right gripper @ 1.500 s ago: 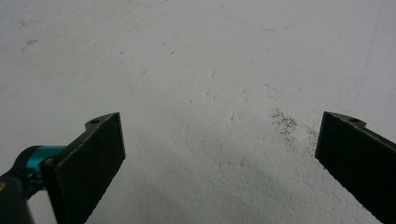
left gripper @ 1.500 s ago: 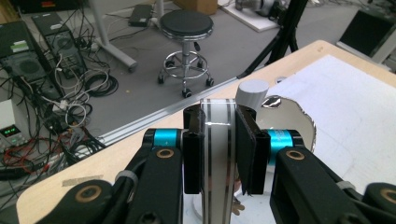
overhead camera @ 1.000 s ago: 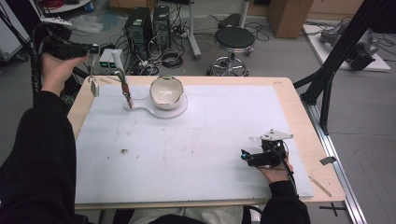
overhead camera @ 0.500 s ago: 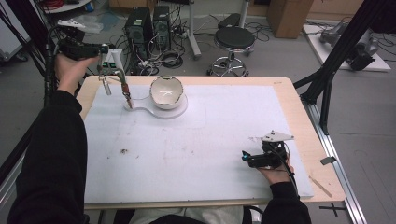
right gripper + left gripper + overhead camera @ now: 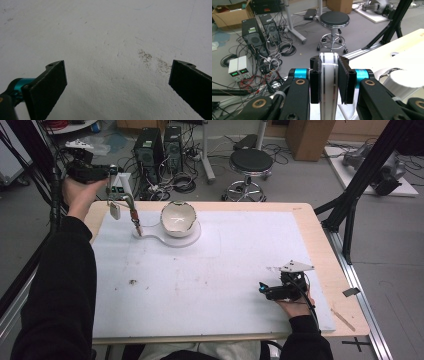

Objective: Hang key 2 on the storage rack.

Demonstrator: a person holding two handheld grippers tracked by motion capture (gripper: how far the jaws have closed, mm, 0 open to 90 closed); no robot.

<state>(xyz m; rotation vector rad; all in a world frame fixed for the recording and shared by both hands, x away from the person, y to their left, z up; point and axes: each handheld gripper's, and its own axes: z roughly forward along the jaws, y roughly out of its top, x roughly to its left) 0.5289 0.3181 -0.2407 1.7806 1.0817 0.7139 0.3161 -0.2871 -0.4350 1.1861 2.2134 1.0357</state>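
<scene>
A person's left gripper, raised beyond the table's far left corner, has its jaws closed on a flat silver handle; what hangs from it in the high view is too small to name. A white bowl sits on a white base near the far edge. The right gripper rests on the white mat at the near right, jaws spread wide over bare, speckled surface.
</scene>
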